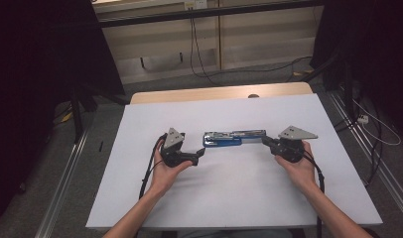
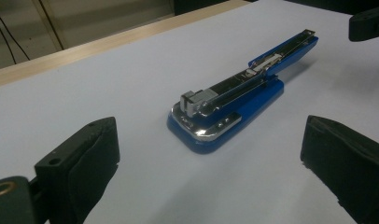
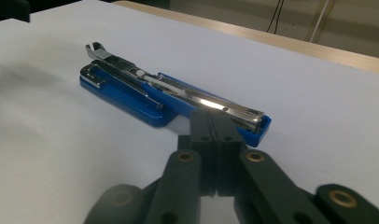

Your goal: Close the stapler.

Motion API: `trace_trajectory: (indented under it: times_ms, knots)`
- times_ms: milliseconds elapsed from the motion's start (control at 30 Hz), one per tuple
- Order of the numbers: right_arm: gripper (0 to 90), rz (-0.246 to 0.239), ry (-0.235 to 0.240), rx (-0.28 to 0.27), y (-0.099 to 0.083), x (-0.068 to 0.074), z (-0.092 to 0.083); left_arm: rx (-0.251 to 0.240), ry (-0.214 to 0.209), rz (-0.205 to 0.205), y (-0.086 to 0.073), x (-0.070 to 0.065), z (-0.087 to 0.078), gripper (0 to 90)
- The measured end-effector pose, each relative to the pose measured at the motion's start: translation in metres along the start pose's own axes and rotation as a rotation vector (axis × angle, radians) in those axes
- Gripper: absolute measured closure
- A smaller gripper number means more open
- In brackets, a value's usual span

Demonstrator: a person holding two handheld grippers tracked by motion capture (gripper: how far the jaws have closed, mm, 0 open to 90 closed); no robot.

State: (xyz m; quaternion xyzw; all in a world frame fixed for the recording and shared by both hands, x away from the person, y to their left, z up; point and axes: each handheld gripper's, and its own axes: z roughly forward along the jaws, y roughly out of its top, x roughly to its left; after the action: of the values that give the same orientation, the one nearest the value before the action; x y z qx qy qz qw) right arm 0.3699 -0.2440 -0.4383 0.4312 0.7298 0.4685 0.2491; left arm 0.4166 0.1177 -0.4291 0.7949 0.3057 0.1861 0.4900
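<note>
A blue stapler (image 1: 228,138) lies flat near the middle of the white counter (image 1: 229,198), its length running left to right. It is swung open: the blue base sits on the counter at the left, and the chrome staple channel with its blue cover stretches out toward the right, lifted a little off the surface at that end.

The left gripper (image 1: 198,153) rests in the person's left hand (image 1: 166,171) just left of the stapler and a little nearer. Its jaws stand wide apart with nothing between them. In the left gripper view the two black pads (image 2: 92,154) frame the base end of the stapler (image 2: 239,100), which lies on the counter beyond them, not touching either pad.

The right gripper (image 1: 265,141) sits in the person's right hand (image 1: 300,166) at the right end of the stapler. Its jaws are together. In the right gripper view the two jaws meet along a thin seam, and their tips sit at the near end of the stapler's (image 3: 169,95) raised arm, right against the blue cover; whether they pinch any part of it I cannot tell.

A strip of bare wood (image 1: 189,93) shows along the far edge of the counter. Black cables trail from both grippers toward the near edge.
</note>
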Motion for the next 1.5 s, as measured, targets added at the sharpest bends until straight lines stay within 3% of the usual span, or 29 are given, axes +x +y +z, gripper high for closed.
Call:
trace_trajectory:
  times_ms: [100,267,400,467,667,733,933,1100,1367,1500]
  knots:
    - [90.0,0.003,0.004,0.019,-0.002,-0.001,0.002,-0.006,0.015,0.024,0.007,0.000,0.006,8.3]
    - [90.0,0.008,0.004,0.005,-0.002,-0.004,0.001,-0.001,0.026,0.032,0.016,0.003,0.018,11.0]
    - [90.0,0.006,0.009,-0.007,-0.001,-0.004,0.000,-0.019,0.025,-0.005,0.021,0.006,0.025,13.5]
    - [90.0,0.005,0.011,-0.002,-0.001,-0.004,0.000,-0.017,0.027,0.002,0.022,0.006,0.028,15.1]
    - [90.0,0.001,0.015,0.020,-0.003,-0.004,0.003,0.017,0.017,-0.025,0.017,0.011,0.029,18.8]
    - [90.0,-0.003,0.019,0.031,-0.004,-0.004,0.005,0.015,0.008,-0.040,0.016,0.013,0.028,28.9]
    - [90.0,-0.003,0.028,0.044,-0.005,-0.004,0.007,0.044,-0.014,-0.029,0.014,0.011,0.030,40.1]
    - [90.0,-0.008,0.029,0.057,-0.006,-0.004,0.007,0.050,-0.050,-0.076,0.013,0.009,0.032,48.1]
    - [90.0,-0.010,0.015,0.061,-0.006,-0.006,0.007,0.024,-0.060,-0.031,0.014,0.005,0.032,74.1]
    - [90.0,-0.007,0.008,0.077,-0.007,-0.006,0.008,0.053,-0.073,-0.012,0.013,0.000,0.035,84.5]
